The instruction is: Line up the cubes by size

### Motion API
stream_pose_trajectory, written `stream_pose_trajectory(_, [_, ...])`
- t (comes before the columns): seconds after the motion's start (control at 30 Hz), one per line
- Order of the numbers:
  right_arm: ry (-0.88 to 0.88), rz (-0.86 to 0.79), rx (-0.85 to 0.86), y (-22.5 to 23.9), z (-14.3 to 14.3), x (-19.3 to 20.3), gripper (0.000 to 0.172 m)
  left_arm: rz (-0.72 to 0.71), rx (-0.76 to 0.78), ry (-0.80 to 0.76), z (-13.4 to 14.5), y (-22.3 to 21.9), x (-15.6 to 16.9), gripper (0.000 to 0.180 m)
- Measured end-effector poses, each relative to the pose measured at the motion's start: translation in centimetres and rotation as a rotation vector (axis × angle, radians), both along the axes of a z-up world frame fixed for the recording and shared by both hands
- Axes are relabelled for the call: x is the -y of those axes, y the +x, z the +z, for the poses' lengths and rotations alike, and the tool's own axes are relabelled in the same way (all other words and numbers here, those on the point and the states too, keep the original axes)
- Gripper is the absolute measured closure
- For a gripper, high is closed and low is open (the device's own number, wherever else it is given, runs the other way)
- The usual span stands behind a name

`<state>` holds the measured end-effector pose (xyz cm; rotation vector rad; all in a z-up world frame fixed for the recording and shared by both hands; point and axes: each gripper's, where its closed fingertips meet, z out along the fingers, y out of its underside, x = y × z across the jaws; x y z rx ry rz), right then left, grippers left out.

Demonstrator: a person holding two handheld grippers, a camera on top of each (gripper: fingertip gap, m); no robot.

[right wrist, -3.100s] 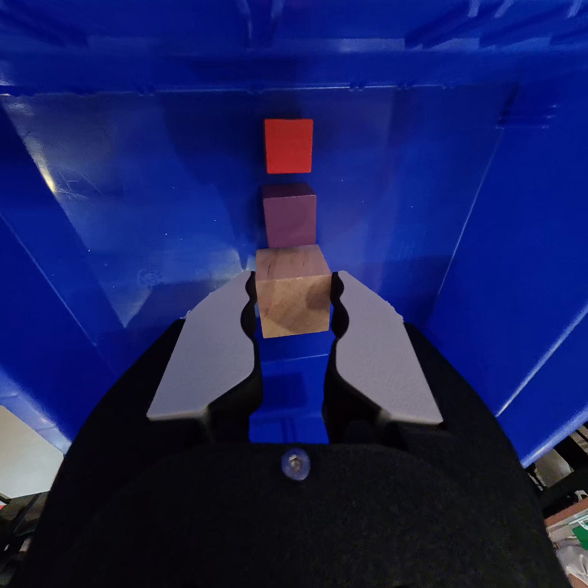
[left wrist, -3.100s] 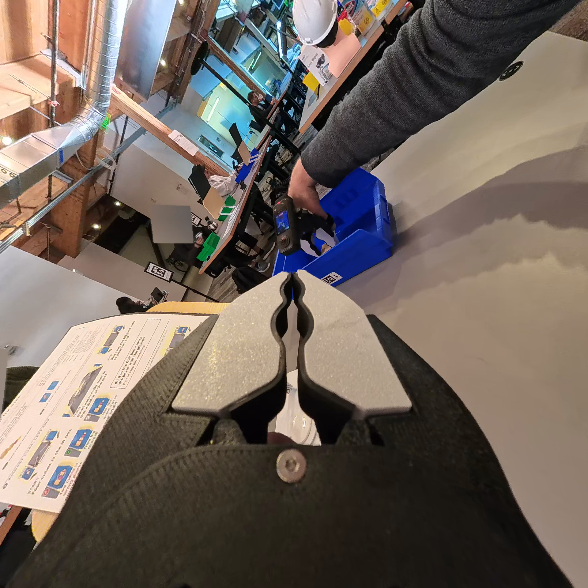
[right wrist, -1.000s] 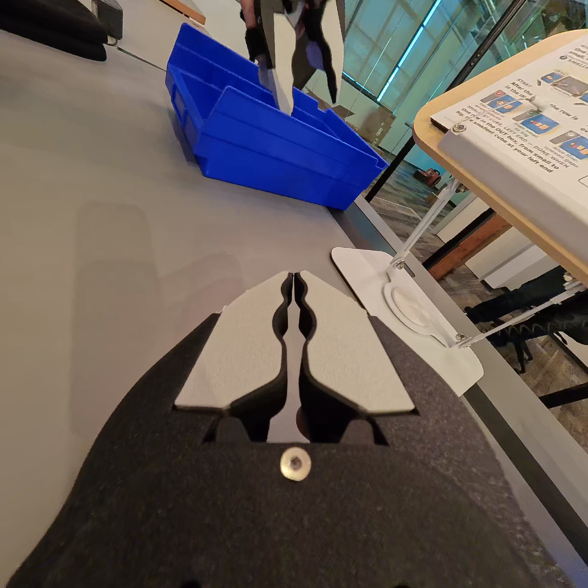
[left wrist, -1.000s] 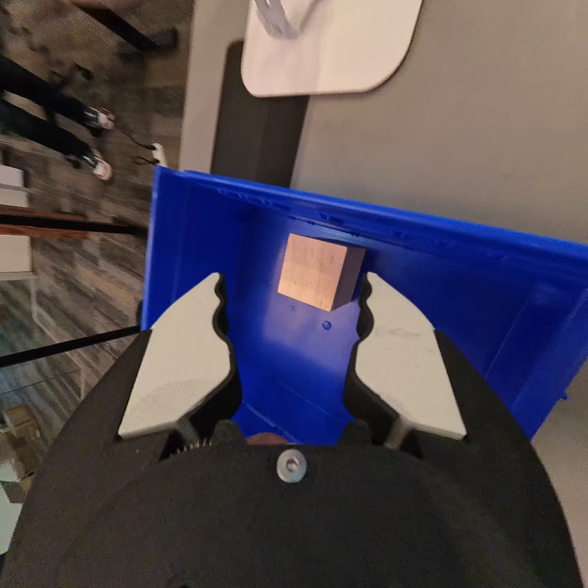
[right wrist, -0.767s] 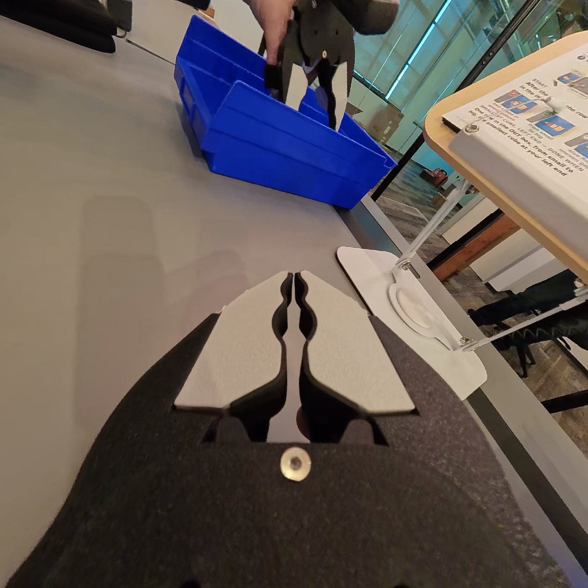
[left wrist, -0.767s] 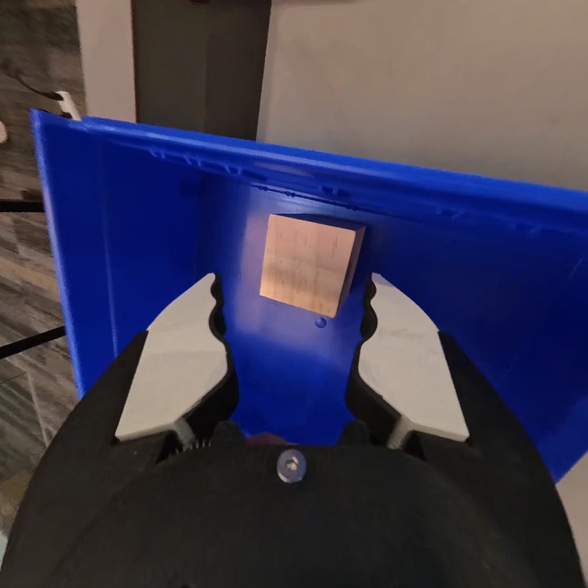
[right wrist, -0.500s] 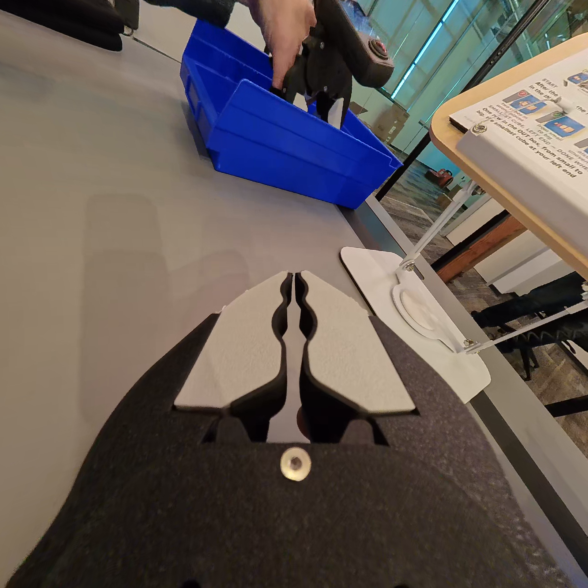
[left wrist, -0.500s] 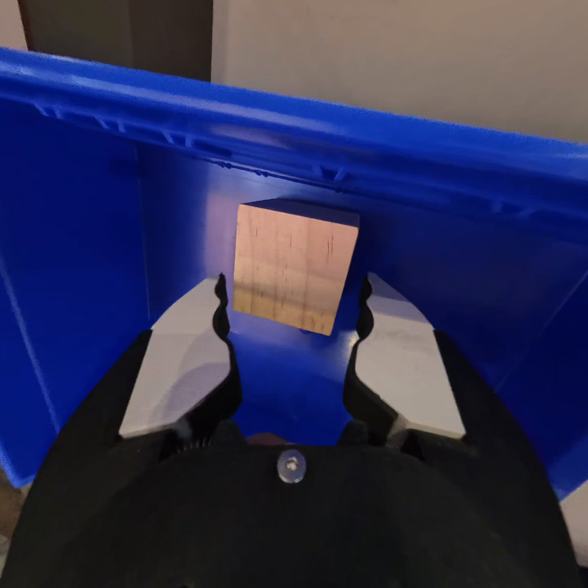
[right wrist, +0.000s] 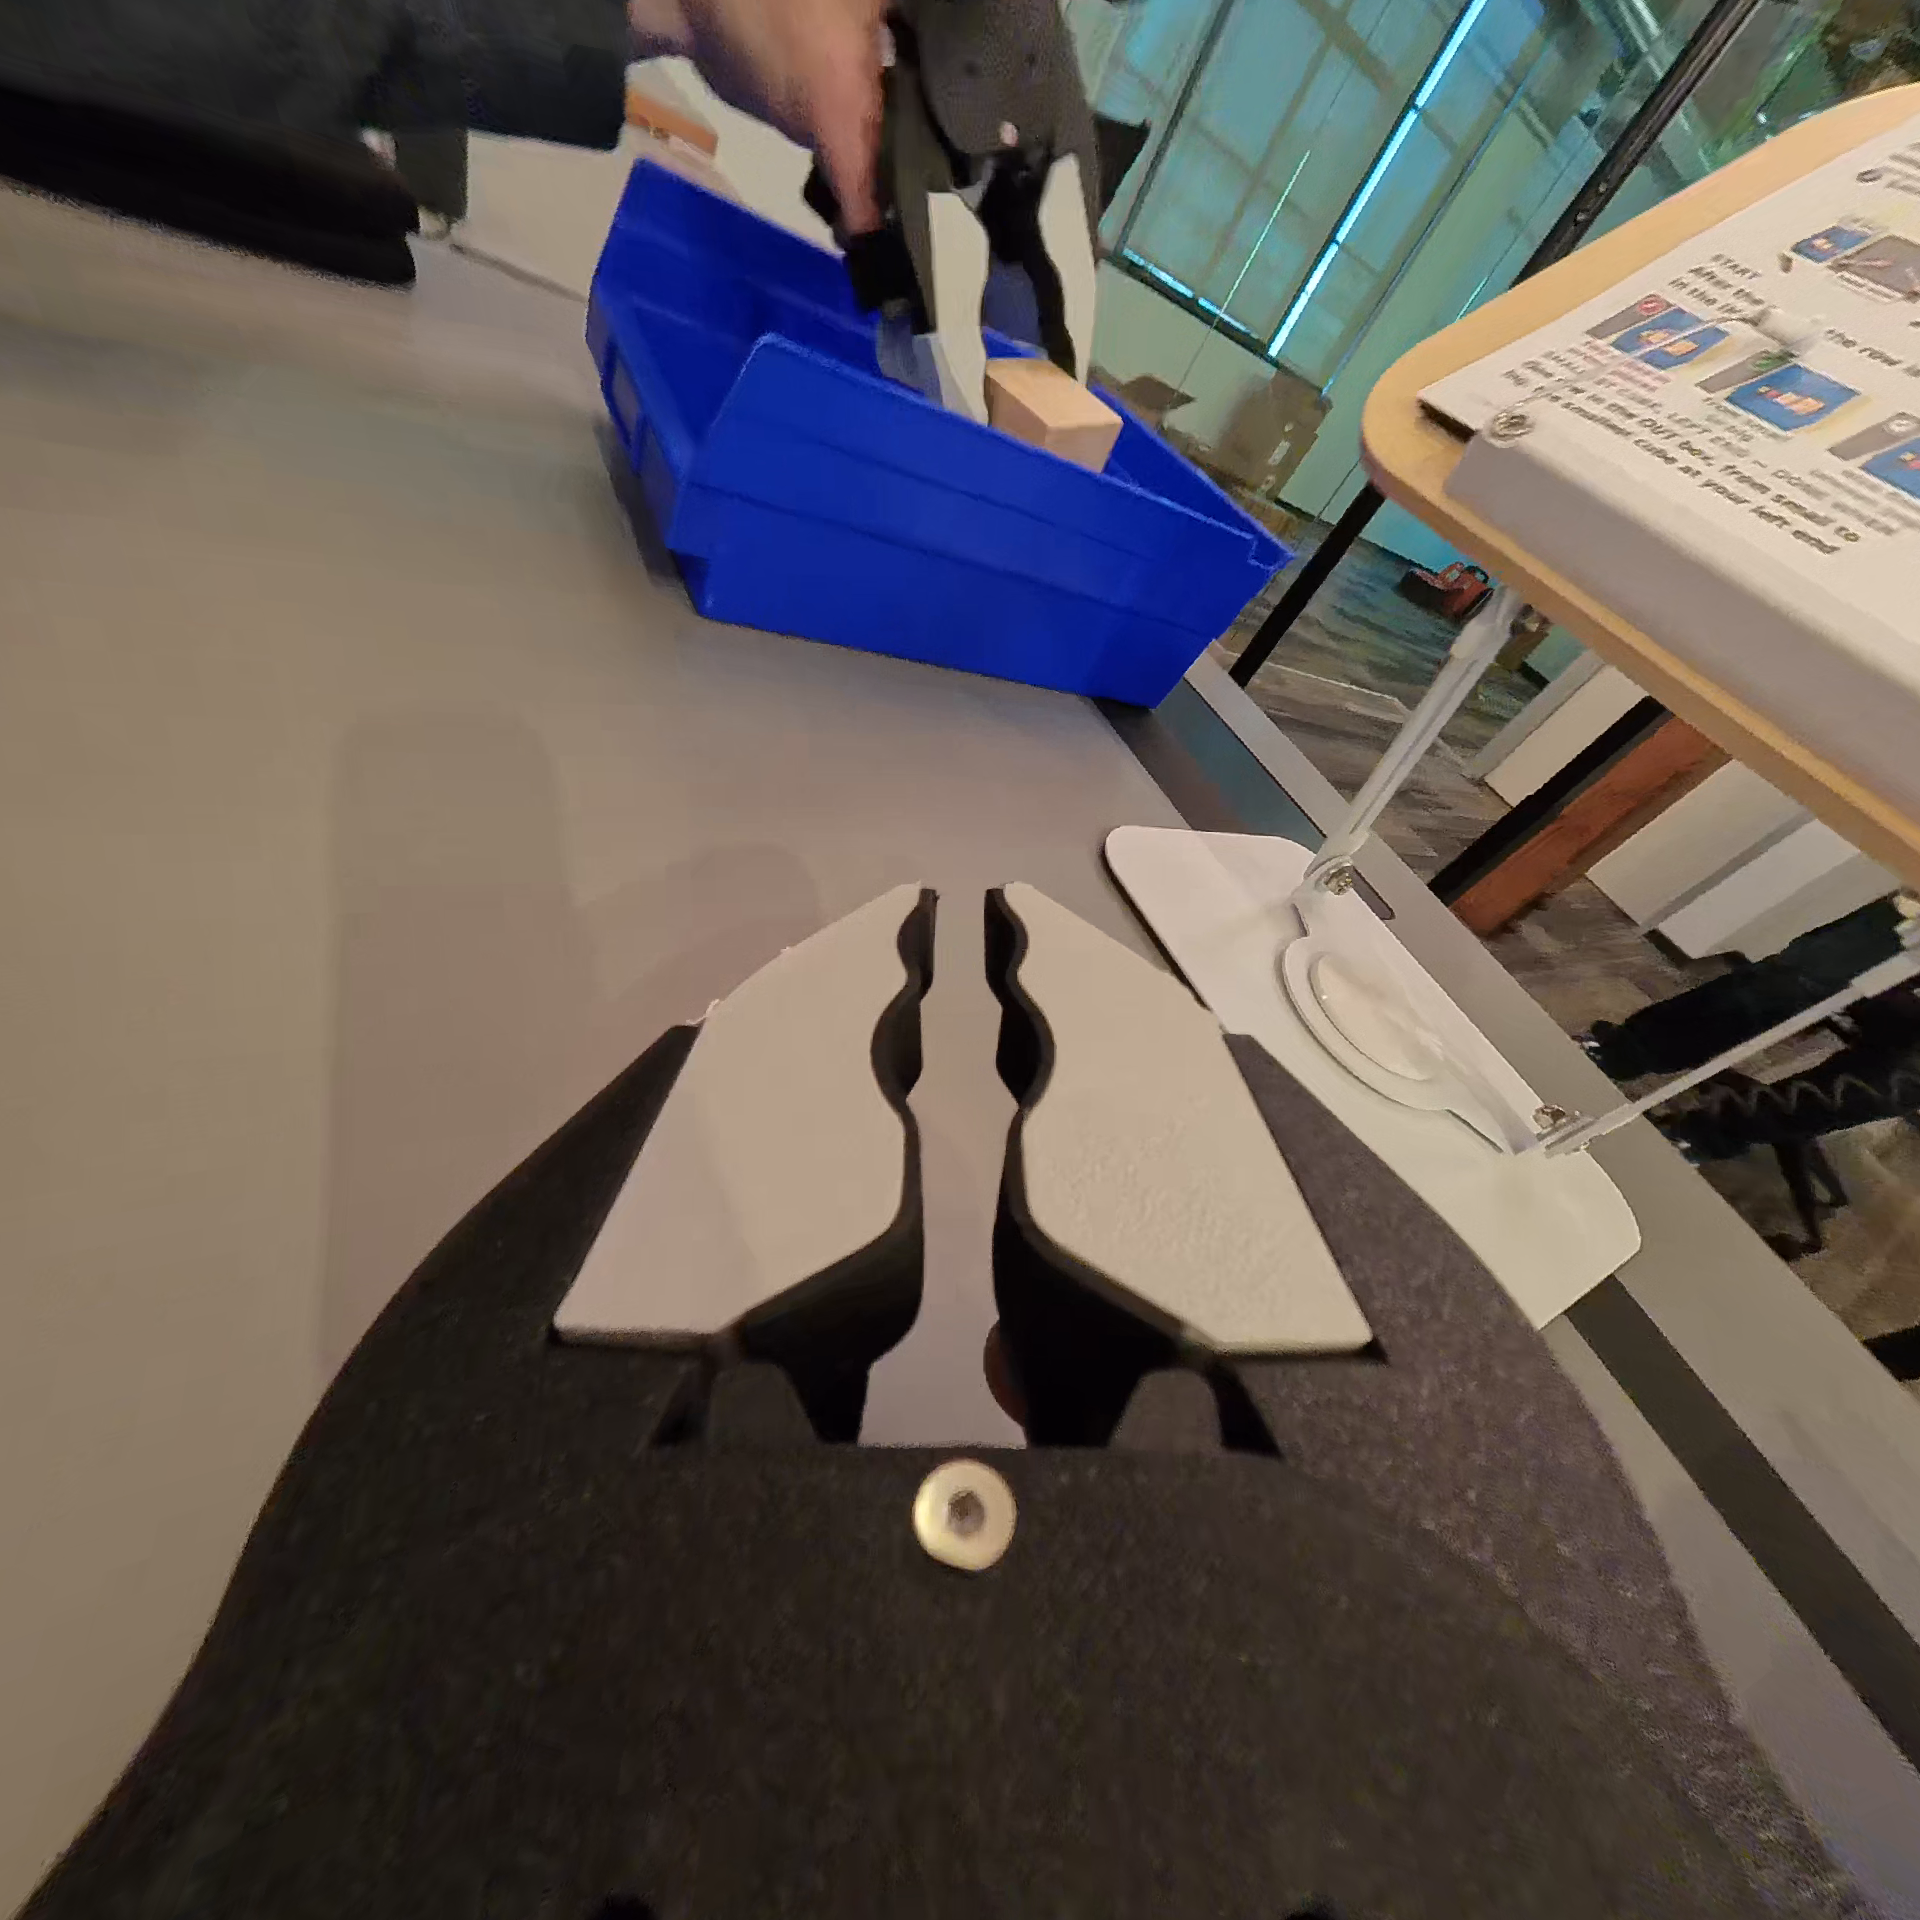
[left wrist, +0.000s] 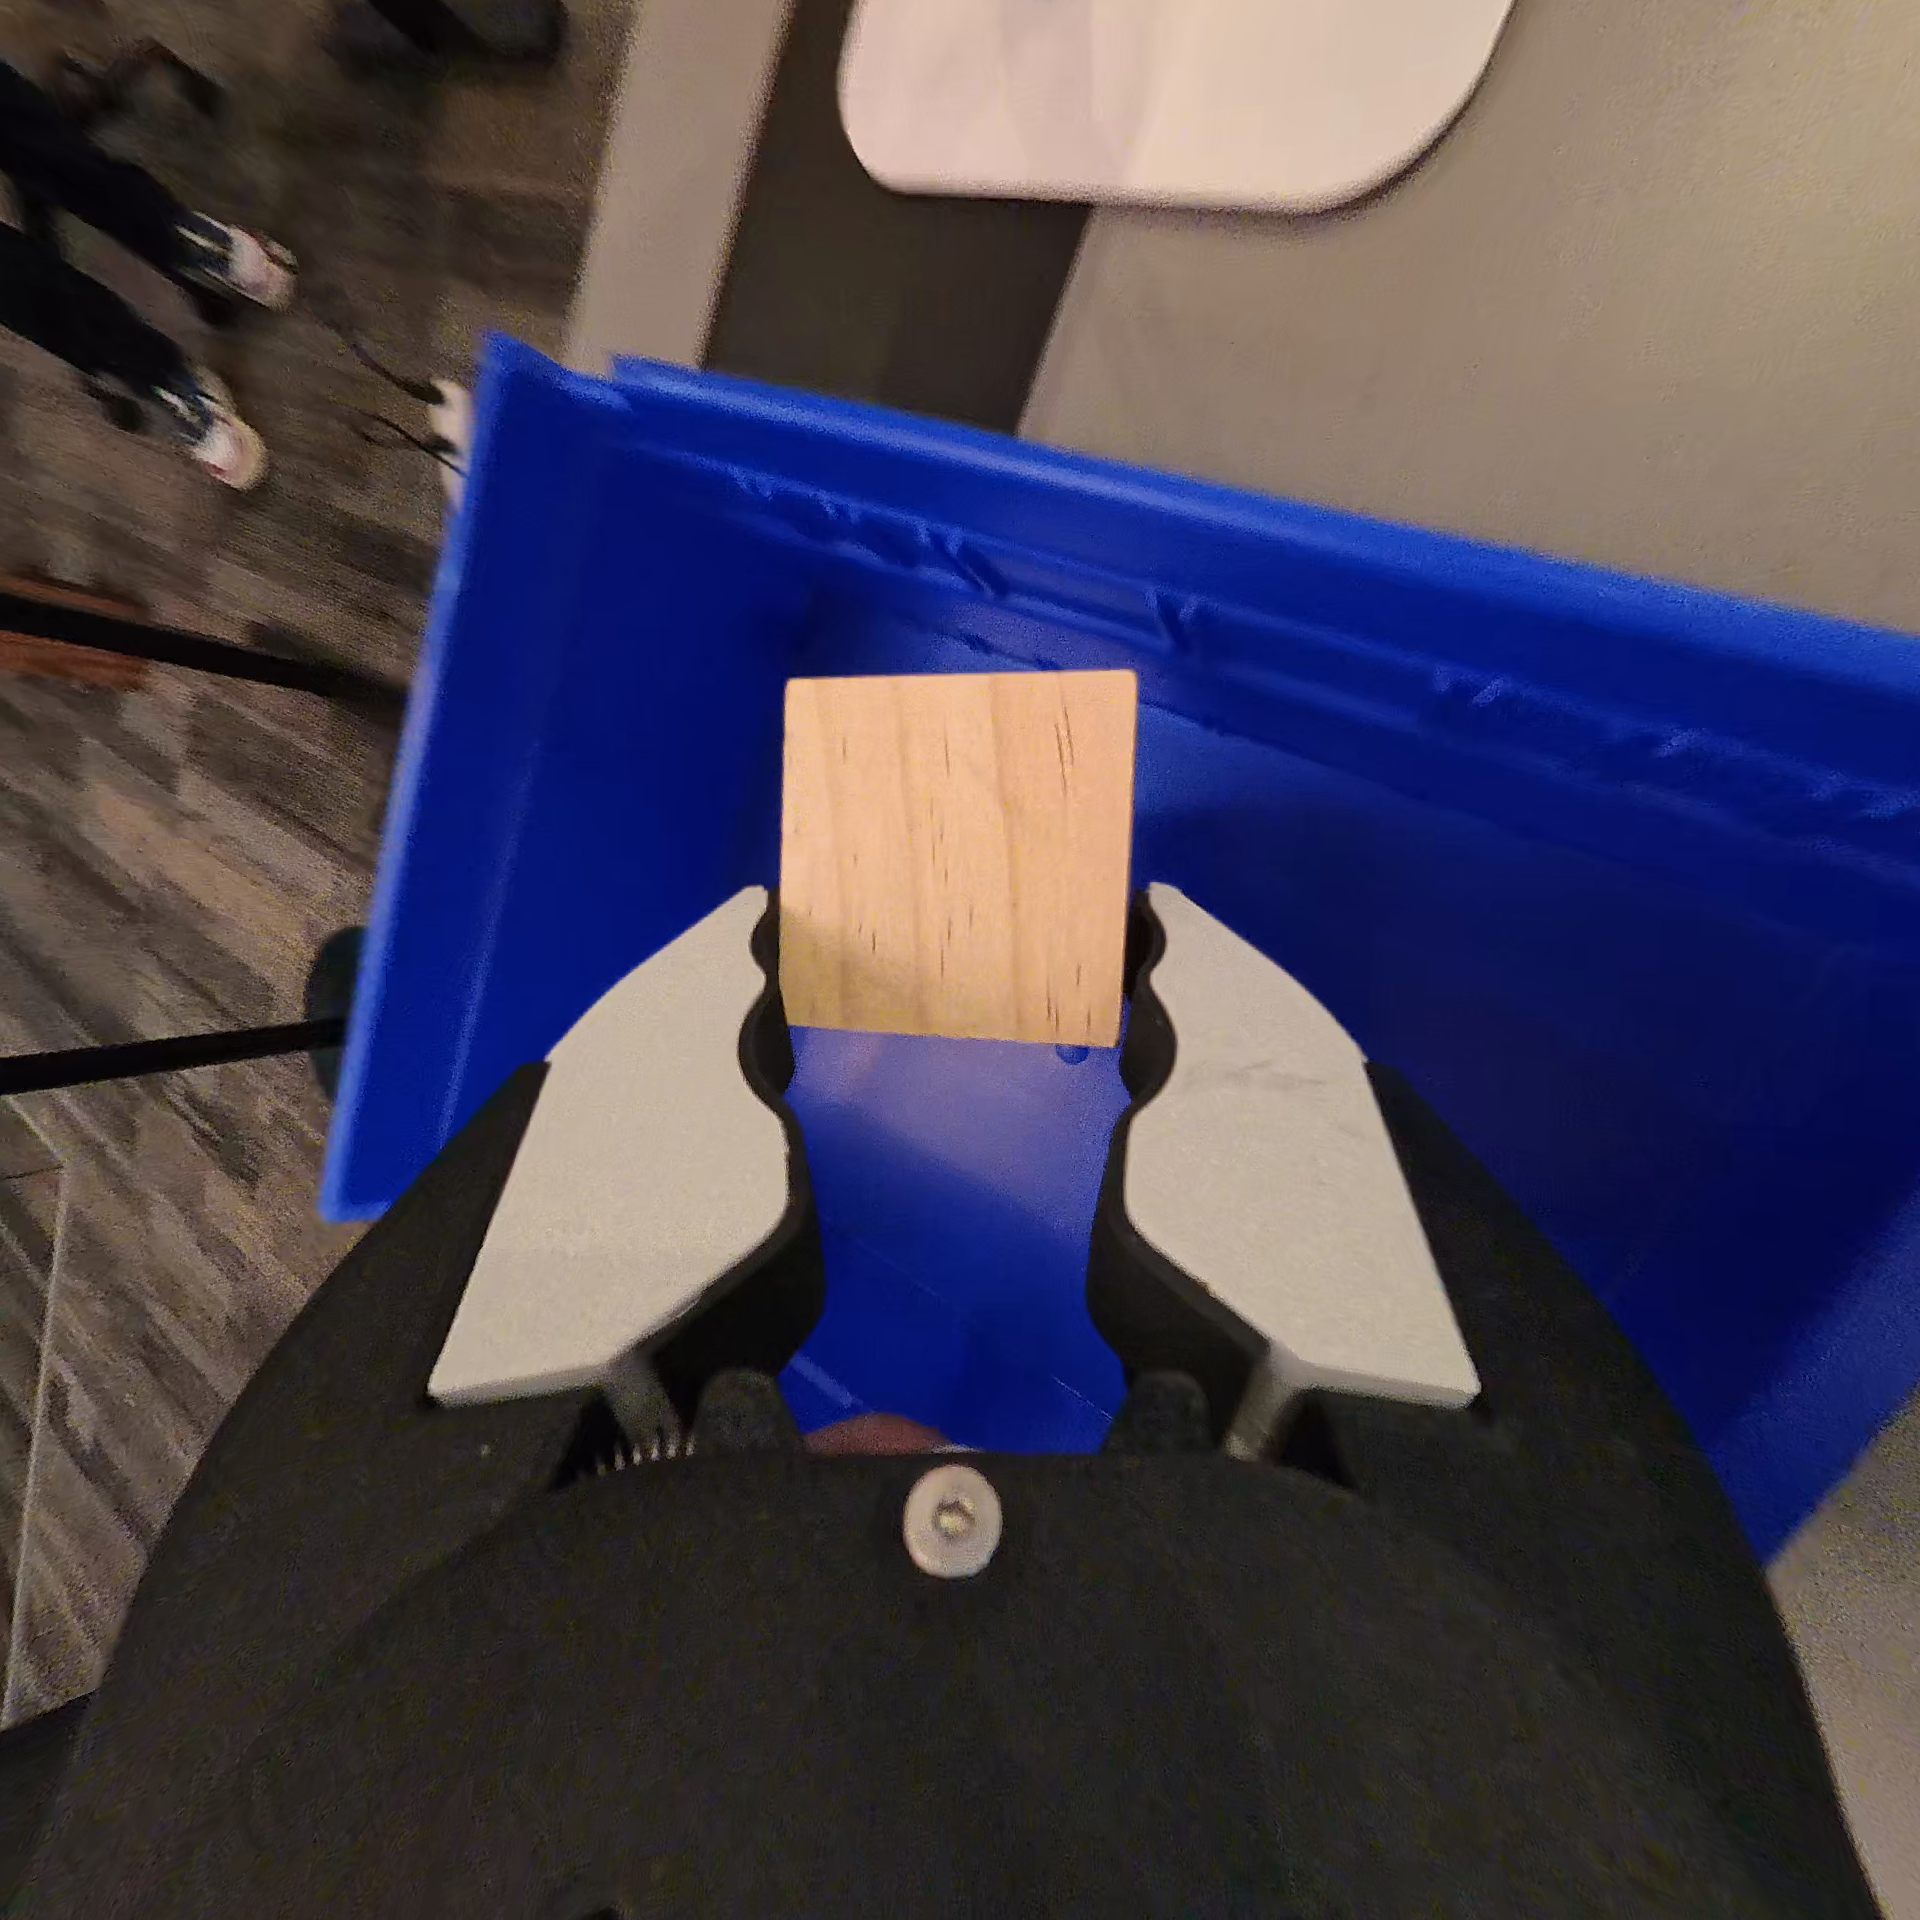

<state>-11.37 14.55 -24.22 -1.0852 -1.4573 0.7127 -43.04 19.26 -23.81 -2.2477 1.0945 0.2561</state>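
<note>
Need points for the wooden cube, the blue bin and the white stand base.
wooden cube point(left wrist: 956, 852): left wrist view, middle of its facing side.
blue bin point(right wrist: 935, 561): right wrist view, near outer wall.
white stand base point(right wrist: 1226, 904): right wrist view, flat plate near its left end.

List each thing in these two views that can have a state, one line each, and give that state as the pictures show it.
Left gripper: closed on the wooden cube, lifted above the bin floor.
Wooden cube: held between both pads, square to them.
Blue bin: open-topped, on the table; no other cube shows in it.
Right gripper: slightly open, empty, over the grey table.
</note>
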Motion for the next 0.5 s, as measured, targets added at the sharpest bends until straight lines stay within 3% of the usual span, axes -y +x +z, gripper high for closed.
stream_pose_trajectory(0.23, [-0.063, 0.042, -0.164, 0.6, 4.9, -0.7, 0.143, -0.104, 0.141, 0.331, 9.0, 5.5, 2.8, 0.119])
stream_pose_trajectory(0.37, [0.01, 0.103, -0.233, 1.0, 9.6, 0.1, 0.137, -0.281, 0.26, 0.538, 14.8, 12.5, 4.4, 0.119])
stream_pose_trajectory(0.5, [0.05, 0.19, -0.33, 2.1, 14.9, 1.4, 0.134, -0.515, 0.352, 0.666, 18.7, 20.3, 6.6, 0.119])
